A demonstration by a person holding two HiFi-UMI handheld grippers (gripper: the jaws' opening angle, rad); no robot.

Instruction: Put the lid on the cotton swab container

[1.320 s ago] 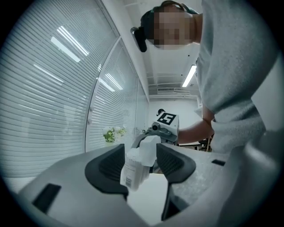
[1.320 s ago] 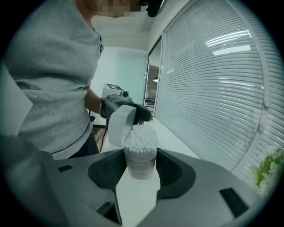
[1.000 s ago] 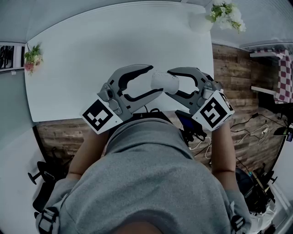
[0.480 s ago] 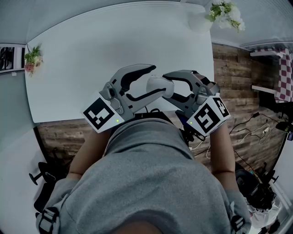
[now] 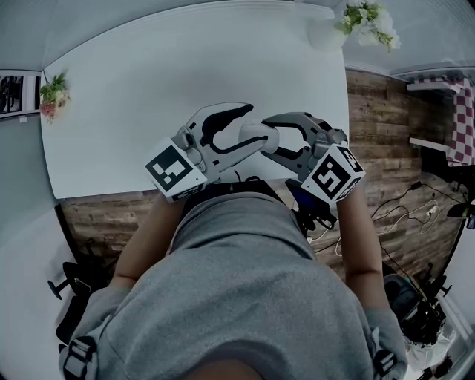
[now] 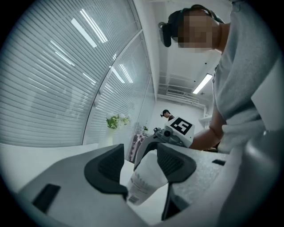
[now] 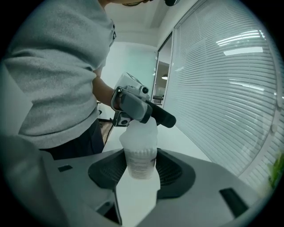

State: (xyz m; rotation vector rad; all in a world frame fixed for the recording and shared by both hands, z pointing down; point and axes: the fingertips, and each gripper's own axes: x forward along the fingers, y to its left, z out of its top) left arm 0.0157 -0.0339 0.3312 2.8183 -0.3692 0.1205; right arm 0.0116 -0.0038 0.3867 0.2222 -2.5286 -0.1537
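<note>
A small white cotton swab container (image 5: pixel 260 136) hangs over the white table's near edge, caught between my two grippers, which point at each other. My right gripper (image 5: pixel 271 135) is shut on its labelled body (image 7: pixel 140 165), with both pads pressing its sides. The frosted lid (image 7: pixel 140 133) caps the far end, and my left gripper (image 7: pixel 143 108) lies across it. In the left gripper view the container (image 6: pixel 143 181) runs slanted between the left gripper's (image 6: pixel 146 179) two pads and touches both. The seam between lid and body is not distinct.
The white table (image 5: pixel 148 89) stretches ahead, with a vase of flowers (image 5: pixel 364 22) at its far right corner and a small bouquet (image 5: pixel 53 93) by the left edge. Wood floor with cables (image 5: pixel 415 204) lies on the right. My torso is close behind the grippers.
Both grippers have drawn closer together and sunk a little with the container between them. The left gripper has rolled slightly. Neither gripper's jaws have visibly moved.
</note>
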